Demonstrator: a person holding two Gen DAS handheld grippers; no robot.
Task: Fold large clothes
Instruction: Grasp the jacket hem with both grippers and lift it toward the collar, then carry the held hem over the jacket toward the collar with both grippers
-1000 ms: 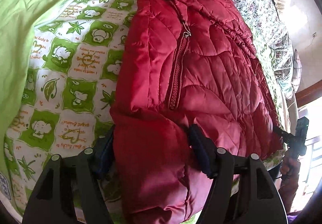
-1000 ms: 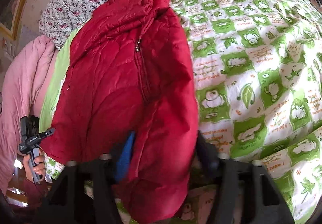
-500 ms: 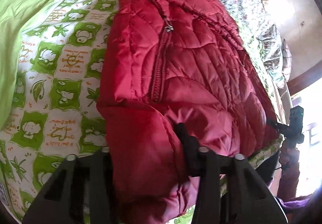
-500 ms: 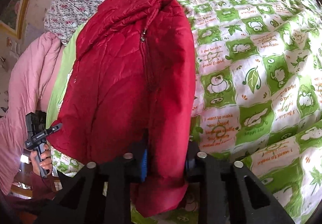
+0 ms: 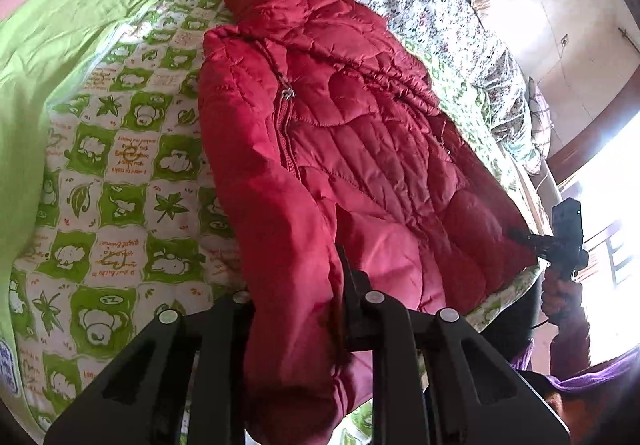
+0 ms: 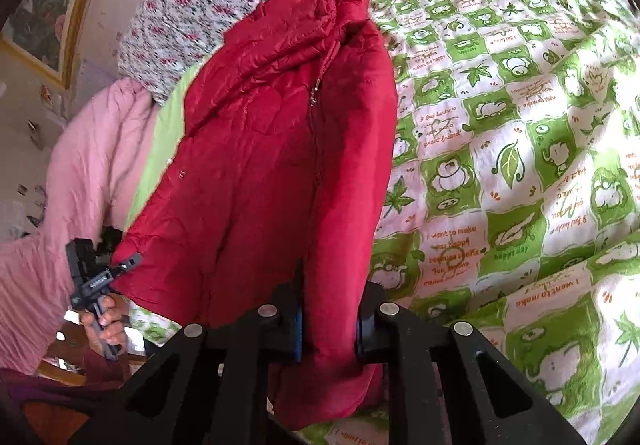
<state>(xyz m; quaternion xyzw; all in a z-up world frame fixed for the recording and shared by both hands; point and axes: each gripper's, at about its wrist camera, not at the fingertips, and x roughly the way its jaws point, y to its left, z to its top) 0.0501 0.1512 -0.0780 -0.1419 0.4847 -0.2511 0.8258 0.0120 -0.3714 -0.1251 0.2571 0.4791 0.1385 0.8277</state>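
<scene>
1. Left wrist view: left tongs (image 5: 296, 309) have just closed, clenched on the red jacket (image 5: 360, 165) hem; jacket lies on the bed (image 5: 120, 165).
2. Right tongs (image 6: 328, 321) likewise clenched on the hem; lift both level, carry hem toward the collar.

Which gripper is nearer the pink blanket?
Left. Both grippers' jaws have just been closing on the jacket: the left gripper at the corner beside the blanket, the right gripper at the far corner.
</scene>
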